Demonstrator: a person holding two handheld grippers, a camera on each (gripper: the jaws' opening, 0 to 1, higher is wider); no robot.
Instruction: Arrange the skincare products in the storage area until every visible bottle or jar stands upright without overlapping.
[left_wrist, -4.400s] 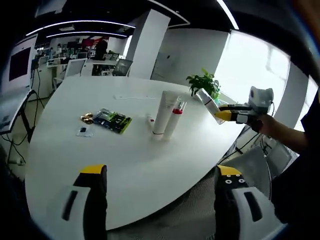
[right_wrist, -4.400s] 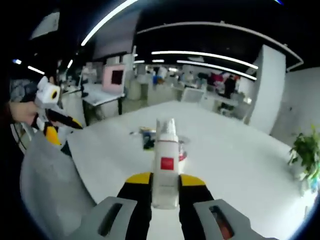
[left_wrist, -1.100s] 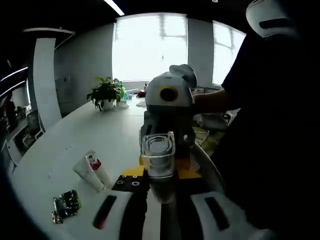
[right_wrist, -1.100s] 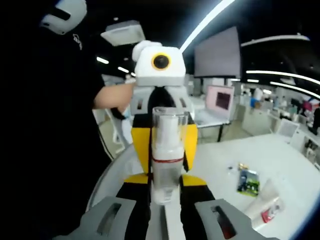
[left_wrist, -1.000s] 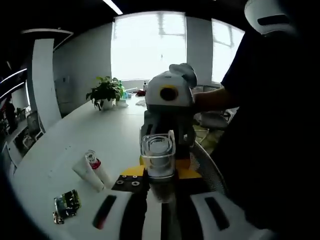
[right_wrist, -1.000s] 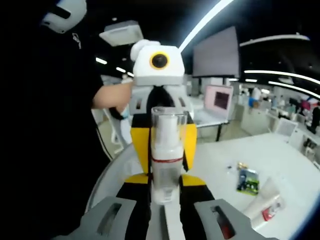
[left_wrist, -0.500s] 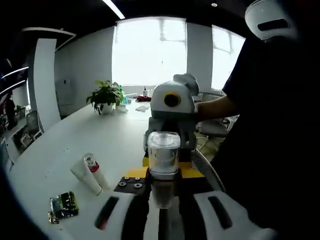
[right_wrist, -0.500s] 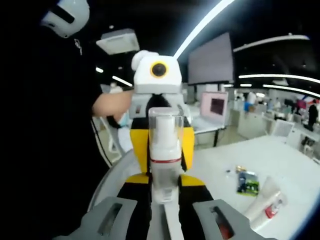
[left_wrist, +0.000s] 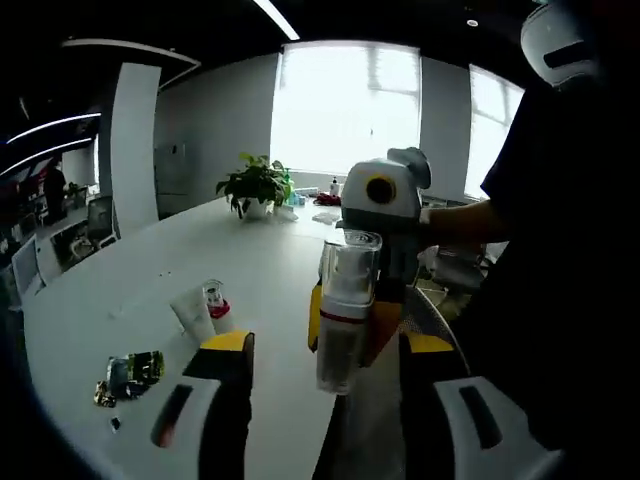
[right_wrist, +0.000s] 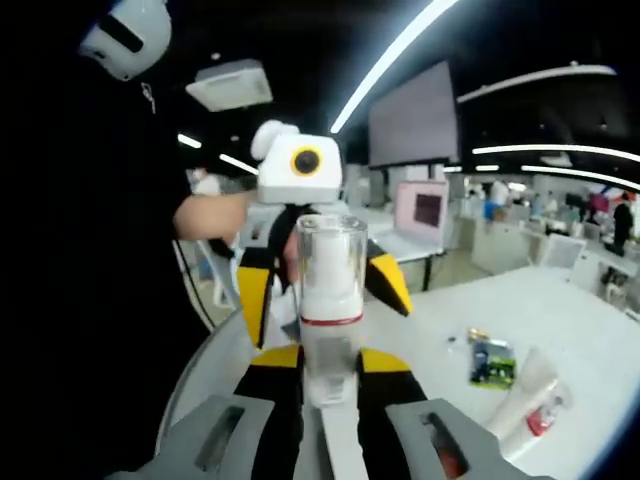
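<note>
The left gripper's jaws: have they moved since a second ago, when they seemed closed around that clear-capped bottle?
Yes. The left gripper has opened, its jaws now apart from the bottle, which the right gripper holds.

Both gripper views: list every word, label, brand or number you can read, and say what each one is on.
No text can be read in either view.
Pump bottle: a red band, no lettering to make out.
White tubes on the table: red marks, too blurred to read.
Green packet: print too small to read.
Wall screen: dark, no text.
</note>
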